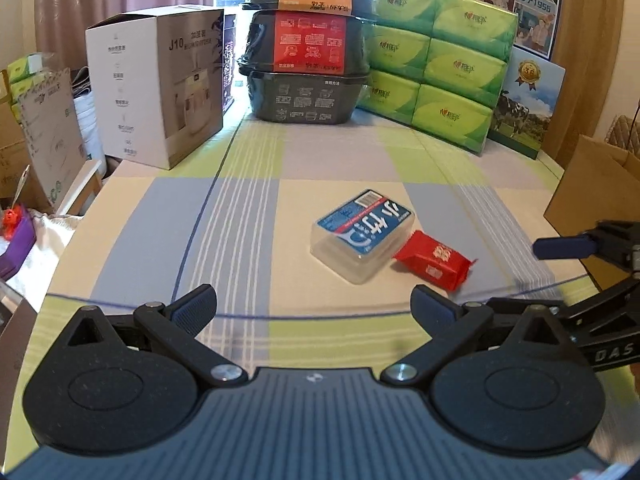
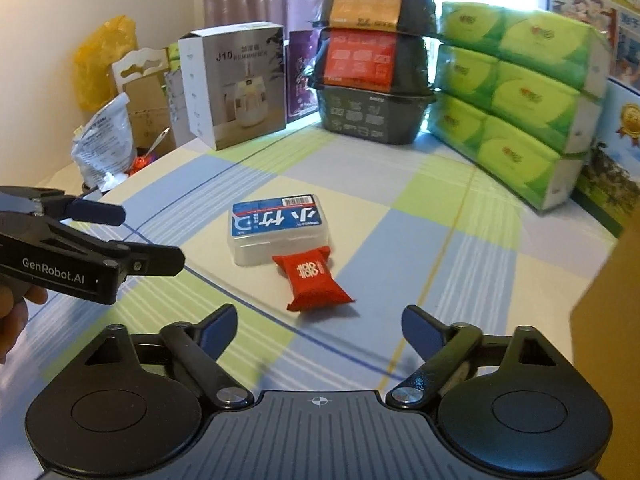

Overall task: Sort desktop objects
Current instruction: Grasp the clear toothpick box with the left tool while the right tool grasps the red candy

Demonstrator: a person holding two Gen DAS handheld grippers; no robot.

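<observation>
Fingers of my left gripper (image 1: pixel 312 304) and right gripper (image 2: pixel 318 326) stood spread and empty low in each frame, clear of the checked tablecloth (image 1: pixel 248 216). Just past them, mid-frame, the red packet (image 2: pixel 314 282) lay touching the clear plastic box (image 2: pixel 280 226); I judged it best to straddle the packet's narrow width from its free side. Farther back, upper centre, stacked black tubs (image 2: pixel 376 68) sat sealed, contents hidden.

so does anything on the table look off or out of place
Only slightly: the red packet lies skewed with one end tucked against the clear plastic box, which itself sits askew to the checked tablecloth. Nothing looks spilled or damaged.
</observation>
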